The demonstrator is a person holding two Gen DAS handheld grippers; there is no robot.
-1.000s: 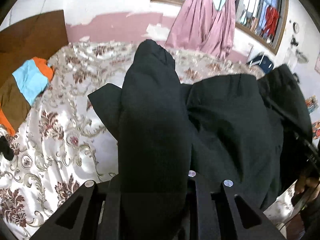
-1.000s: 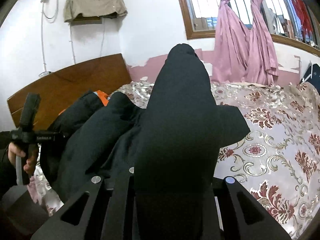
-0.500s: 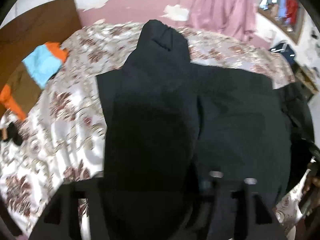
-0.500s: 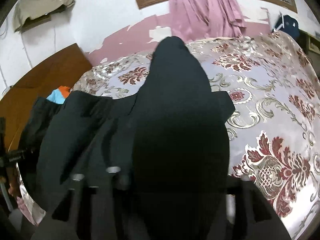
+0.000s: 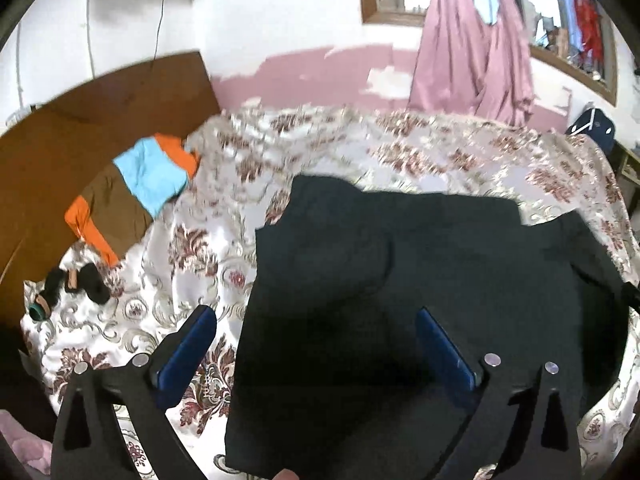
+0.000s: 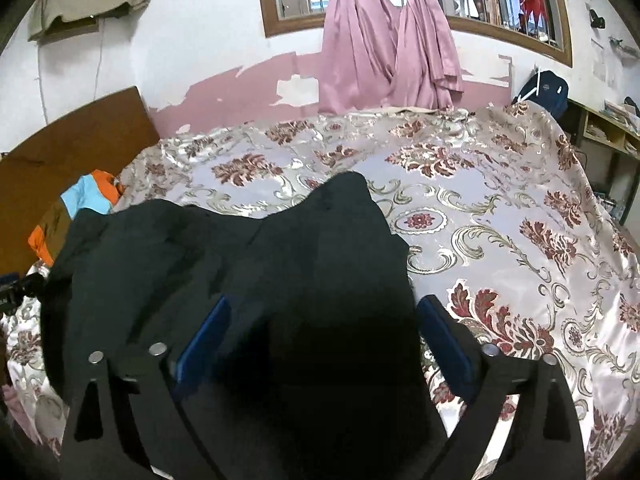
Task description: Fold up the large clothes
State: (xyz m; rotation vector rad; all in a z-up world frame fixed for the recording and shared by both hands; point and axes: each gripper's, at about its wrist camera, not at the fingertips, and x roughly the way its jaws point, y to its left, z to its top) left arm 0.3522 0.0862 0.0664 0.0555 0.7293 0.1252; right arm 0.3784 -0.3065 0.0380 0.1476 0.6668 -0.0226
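The left gripper [image 5: 316, 328] hangs over the bed with its jaws opening wide — the blue pads [image 5: 192, 340] stand well apart and press on nothing, though the near edge of the black garment [image 5: 420, 280] lies between and beneath them. Far left in this view, a brown, blue and orange cloth [image 5: 132, 188] lies against the wooden headboard [image 5: 80, 120], with a few small dark items [image 5: 80, 284] on the sheet below it. The floral bedspread [image 5: 200, 240] runs under everything. The black garment is spread flat across the middle and right of the bed, one rounded flap folded over its top.

The right gripper [image 6: 324, 324] also has its jaws opening, pads clear of the fabric; the garment [image 6: 200, 260] lies loose between them — bunched up to a peak at the centre. To its right the bedspread [image 6: 500, 220] is bare. Pink curtains [image 6: 384, 48] hang at the window behind.
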